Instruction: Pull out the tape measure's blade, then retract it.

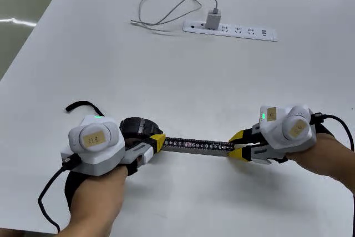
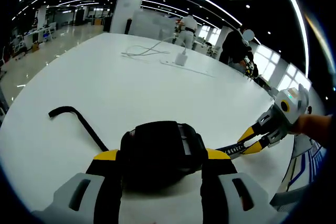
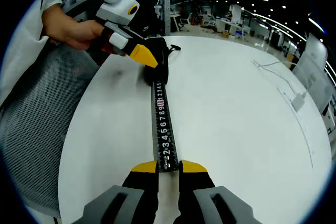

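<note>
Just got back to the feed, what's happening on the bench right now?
A person works a tape measure with two handheld grippers on a white table. The left gripper clamps its black case; the right gripper pinches the tip of the blade, which is drawn out straight between them. Retracting is not yet done.

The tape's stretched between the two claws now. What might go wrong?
The right gripper pinches the blade only at its tip; if it slips, the blade could snap back toward the case. The left gripper clamps the rounded case by its sides, so a hard pull might twist it loose.
</note>
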### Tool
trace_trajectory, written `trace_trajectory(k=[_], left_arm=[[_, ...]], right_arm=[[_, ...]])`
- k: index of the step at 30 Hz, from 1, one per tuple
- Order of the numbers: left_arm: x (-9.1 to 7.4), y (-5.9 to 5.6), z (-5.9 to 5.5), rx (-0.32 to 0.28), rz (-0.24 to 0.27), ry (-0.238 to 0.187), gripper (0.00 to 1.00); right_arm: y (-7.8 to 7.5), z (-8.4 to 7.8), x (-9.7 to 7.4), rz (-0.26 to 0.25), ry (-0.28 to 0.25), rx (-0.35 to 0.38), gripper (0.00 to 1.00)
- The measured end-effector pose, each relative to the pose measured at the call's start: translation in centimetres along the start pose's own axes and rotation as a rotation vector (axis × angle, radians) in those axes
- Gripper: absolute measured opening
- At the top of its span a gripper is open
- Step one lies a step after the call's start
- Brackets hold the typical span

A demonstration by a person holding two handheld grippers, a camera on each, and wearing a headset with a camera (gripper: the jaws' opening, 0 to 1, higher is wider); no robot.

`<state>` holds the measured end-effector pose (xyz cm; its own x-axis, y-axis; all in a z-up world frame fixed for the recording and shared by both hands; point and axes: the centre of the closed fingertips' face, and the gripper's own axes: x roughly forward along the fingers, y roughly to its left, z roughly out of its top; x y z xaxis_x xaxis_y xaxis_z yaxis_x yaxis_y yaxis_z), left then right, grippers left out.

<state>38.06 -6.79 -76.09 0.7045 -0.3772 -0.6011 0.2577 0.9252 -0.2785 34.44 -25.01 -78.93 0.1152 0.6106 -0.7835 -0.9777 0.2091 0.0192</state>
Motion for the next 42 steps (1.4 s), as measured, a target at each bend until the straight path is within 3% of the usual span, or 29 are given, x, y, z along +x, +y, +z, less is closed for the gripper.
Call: trace_trajectory(k=[42], left_arm=[[0.0, 0.0, 0.0, -0.012, 0.0, 0.004, 0.56]], right_arm=[[0.4, 5.6, 4.6, 0.042, -0.082, -0.008, 0.1]])
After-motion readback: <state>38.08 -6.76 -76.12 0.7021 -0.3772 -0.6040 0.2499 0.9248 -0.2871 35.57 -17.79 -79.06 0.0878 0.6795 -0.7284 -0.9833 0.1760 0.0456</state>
